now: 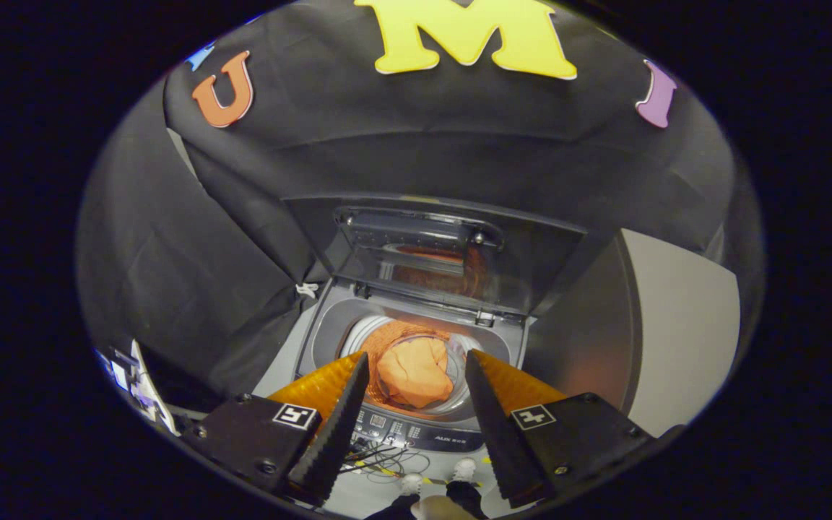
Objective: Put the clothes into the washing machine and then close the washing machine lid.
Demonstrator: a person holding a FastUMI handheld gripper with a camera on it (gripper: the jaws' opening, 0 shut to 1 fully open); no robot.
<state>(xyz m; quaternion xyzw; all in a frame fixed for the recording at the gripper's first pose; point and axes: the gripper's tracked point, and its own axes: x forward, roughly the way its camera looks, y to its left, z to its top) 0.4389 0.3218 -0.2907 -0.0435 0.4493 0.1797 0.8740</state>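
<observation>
An orange garment [414, 373] lies bunched inside the drum of the top-loading washing machine [329, 325]. The machine's lid [423, 260] stands raised at the back, its glass reflecting the orange cloth. My gripper [416, 361] hangs above the machine's front, open, with nothing between its fingers. The garment sits below, seen through the gap between the fingertips. The control panel [416, 433] runs along the machine's near edge, below the fingers.
A grey panel [676, 332] stands to the right of the machine. Black cloth drapes behind and to the left. Cables [380, 458] lie on the floor in front of the machine, next to a person's shoes [438, 480].
</observation>
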